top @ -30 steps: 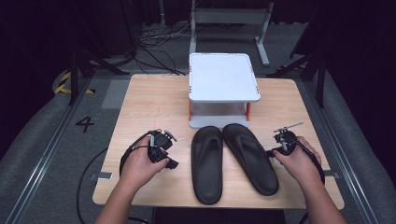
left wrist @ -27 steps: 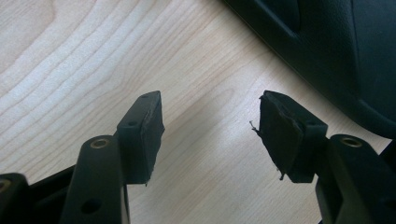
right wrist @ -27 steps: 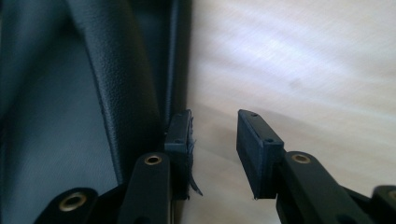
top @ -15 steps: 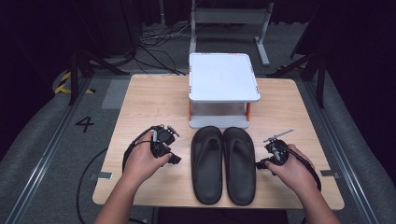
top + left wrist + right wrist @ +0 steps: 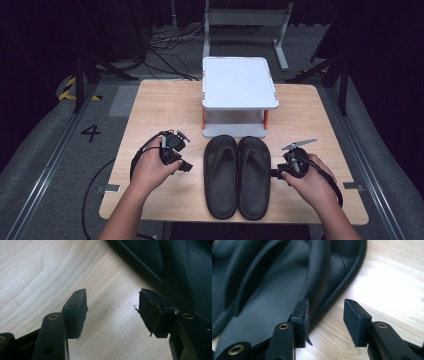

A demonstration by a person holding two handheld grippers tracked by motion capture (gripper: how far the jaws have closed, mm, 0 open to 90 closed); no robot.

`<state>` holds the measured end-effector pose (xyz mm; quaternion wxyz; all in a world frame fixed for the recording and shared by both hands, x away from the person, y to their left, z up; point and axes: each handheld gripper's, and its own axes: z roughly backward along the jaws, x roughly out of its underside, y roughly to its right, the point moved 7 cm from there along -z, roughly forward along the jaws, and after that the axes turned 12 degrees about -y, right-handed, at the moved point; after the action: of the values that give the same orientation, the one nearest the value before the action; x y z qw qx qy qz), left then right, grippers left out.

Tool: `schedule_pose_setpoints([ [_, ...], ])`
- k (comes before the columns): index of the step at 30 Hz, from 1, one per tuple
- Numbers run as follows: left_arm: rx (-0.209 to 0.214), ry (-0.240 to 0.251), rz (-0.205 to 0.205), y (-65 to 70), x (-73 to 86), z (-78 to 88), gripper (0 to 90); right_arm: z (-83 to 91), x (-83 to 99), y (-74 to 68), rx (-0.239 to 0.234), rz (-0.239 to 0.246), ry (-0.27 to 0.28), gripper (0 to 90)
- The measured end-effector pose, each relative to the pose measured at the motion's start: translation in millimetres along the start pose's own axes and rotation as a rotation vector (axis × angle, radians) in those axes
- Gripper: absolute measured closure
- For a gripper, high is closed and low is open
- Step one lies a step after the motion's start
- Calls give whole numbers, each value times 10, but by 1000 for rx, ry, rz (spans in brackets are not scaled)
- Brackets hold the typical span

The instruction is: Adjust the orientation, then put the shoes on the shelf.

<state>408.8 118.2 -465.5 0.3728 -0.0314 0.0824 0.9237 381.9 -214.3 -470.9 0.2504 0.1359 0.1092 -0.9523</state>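
Two black sandals lie side by side, toes toward the white stand: the left sandal [image 5: 220,175] [image 5: 175,265] and the right sandal [image 5: 254,175] [image 5: 274,277]. My left gripper [image 5: 189,166] [image 5: 111,307] rests on the table just left of the left sandal, open, with bare wood between its jaws. At the right sandal's outer edge is my right gripper [image 5: 274,173] [image 5: 325,312]. Its jaws have just been opening. One pad is over the sole and the other over the table. The sandal's rim runs between them, and a gap shows beside the outer pad.
A white two-level stand [image 5: 240,82] with orange legs sits at the back centre of the wooden table [image 5: 165,110], just beyond the sandals' toes. A black cable loops off the table's left edge from the left gripper. Dark floor and metal frames surround the table.
The right sandal lay angled away from the left one; the right gripper swung it in until it lies parallel against it. The right jaws have since spread. The left hand has stayed put.
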Motion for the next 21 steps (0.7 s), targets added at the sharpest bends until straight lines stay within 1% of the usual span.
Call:
schedule_pose_setpoints([
  [2, -33, -6, -1, -33, -3, 16, 406, 35, -29, -77, -6, 12, 9, 559],
  [3, -53, -5, -7, -52, 8, 38, 403, 45, -38, -104, -8, 16, 10, 555],
  [4, -52, -3, -5, -70, 25, 68, 394, 58, -57, -145, -9, 22, 19, 540],
  [5, -55, 5, -2, -101, 36, 96, 392, 65, -68, -182, -19, 11, 19, 532],
  [6, -55, 16, 6, -121, 41, 112, 389, 67, -77, -201, -17, 6, 17, 532],
  [7, -52, 29, 16, -169, 56, 146, 382, 69, -85, -217, -15, 3, 16, 531],
  [8, -46, 30, 21, -204, 71, 167, 374, 72, -108, -237, -12, -1, 22, 525],
  [9, -46, 30, 21, -204, 71, 167, 371, 72, -108, -237, -12, -1, 22, 525],
  [11, -51, 39, 41, -300, 110, 211, 367, 82, -133, -272, -9, -16, 26, 521],
  [12, -61, 44, 61, -347, 123, 232, 361, 92, -145, -298, -8, -30, 31, 517],
  [13, -83, 51, 83, -403, 138, 261, 360, 97, -154, -319, -6, -36, 34, 513],
  [14, -102, 54, 89, -449, 151, 288, 358, 96, -165, -354, -1, -40, 36, 513],
  [15, -102, 54, 89, -449, 151, 288, 358, 96, -165, -354, -1, -40, 36, 513],
  [16, -92, 66, 102, -467, 163, 311, 358, 78, -191, -439, -10, -35, 34, 510],
  [17, -89, 70, 97, -475, 166, 319, 358, 65, -206, -484, -17, -30, 31, 506],
  [18, -89, 70, 97, -475, 166, 319, 358, 65, -206, -484, -17, -30, 31, 506],
  [19, -87, 77, 101, -481, 168, 331, 358, 53, -216, -512, -18, -23, 27, 504],
  [20, -86, 80, 104, -480, 169, 332, 358, 32, -237, -570, -19, -14, 22, 499],
  [21, -88, 77, 98, -481, 173, 333, 358, 18, -253, -608, -23, -9, 23, 494],
])
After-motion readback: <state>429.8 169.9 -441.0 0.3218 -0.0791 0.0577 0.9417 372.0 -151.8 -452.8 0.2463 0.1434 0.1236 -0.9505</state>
